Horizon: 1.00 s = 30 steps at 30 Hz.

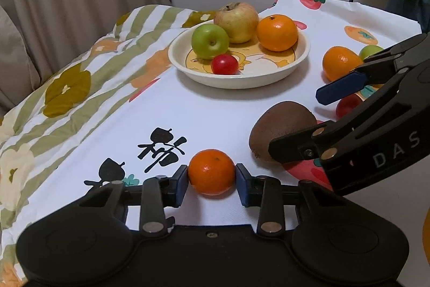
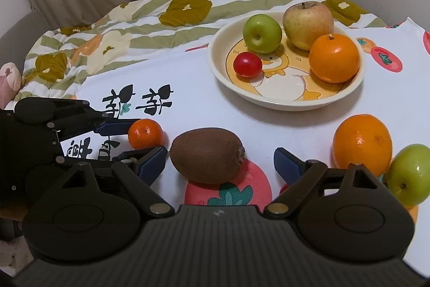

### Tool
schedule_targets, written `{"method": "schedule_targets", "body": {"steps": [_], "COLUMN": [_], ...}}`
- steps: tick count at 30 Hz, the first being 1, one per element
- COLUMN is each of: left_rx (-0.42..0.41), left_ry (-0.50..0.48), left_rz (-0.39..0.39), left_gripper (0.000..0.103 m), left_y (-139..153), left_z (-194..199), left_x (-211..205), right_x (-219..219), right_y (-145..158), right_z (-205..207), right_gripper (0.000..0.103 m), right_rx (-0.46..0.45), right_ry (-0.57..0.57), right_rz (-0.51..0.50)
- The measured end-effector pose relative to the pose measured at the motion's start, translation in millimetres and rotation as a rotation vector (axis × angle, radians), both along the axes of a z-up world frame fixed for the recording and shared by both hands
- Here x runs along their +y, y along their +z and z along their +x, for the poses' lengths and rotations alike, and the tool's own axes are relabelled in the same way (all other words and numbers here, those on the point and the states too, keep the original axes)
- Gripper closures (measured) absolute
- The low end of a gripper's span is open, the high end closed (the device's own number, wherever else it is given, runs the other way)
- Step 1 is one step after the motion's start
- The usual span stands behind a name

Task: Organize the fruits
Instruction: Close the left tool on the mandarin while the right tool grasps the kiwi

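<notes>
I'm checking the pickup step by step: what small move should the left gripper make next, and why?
Probably lift straight up. The left gripper has its blue pads against both sides of the small mandarin, which sits on the tablecloth; the plate with room for it lies ahead.

— We see a glossy, glazed-looking bowl (image 2: pixel 357 88) on a smooth white printed cloth (image 1: pixel 204 114). What about the fruit?

— The kiwi (image 2: pixel 207 158) at six o'clock of the bowl looks matt and fuzzy; the little tomato (image 2: pixel 247 64) and green apple (image 2: pixel 262 32) inside shine.

— And the tools?

— We read the left gripper (image 1: pixel 211 179) as matt black plastic with bright metal rivets and blue pads (image 1: pixel 180 186).
</notes>
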<state>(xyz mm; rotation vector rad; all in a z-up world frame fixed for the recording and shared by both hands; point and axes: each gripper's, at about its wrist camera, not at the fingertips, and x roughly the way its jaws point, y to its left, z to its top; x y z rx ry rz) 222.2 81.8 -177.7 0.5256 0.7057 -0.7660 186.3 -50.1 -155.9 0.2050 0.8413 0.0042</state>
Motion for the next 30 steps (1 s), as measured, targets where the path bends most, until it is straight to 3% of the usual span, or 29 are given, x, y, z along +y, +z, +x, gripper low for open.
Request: {"method": "schedule_targets", "body": {"steps": [11,20,22,30], "left_rx": [0.017,0.020,0.022,0.017], "left_ry": [0.057,0.093,0.100,0.133], "left_rz": [-0.012,-0.020,-0.022,-0.023], "left_gripper": [0.062,0.063,0.063,0.063], "left_y": [2,4,5,8], "left_z": [-4,-7,-7,-11], "left_x": [11,14,14,18], "right_x": [6,11,13,17], "right_y": [-5,-10,-9,-6], "right_z": [7,14,15,17], "right_gripper": [0.002,0.015,0.023,0.024], "right_rx": [0.012,0.024,0.020,0.026], "right_ry": [0.014,0.045,0.067,0.095], "right_rz": [-0.013,-0.039,-0.046,-0.070]}}
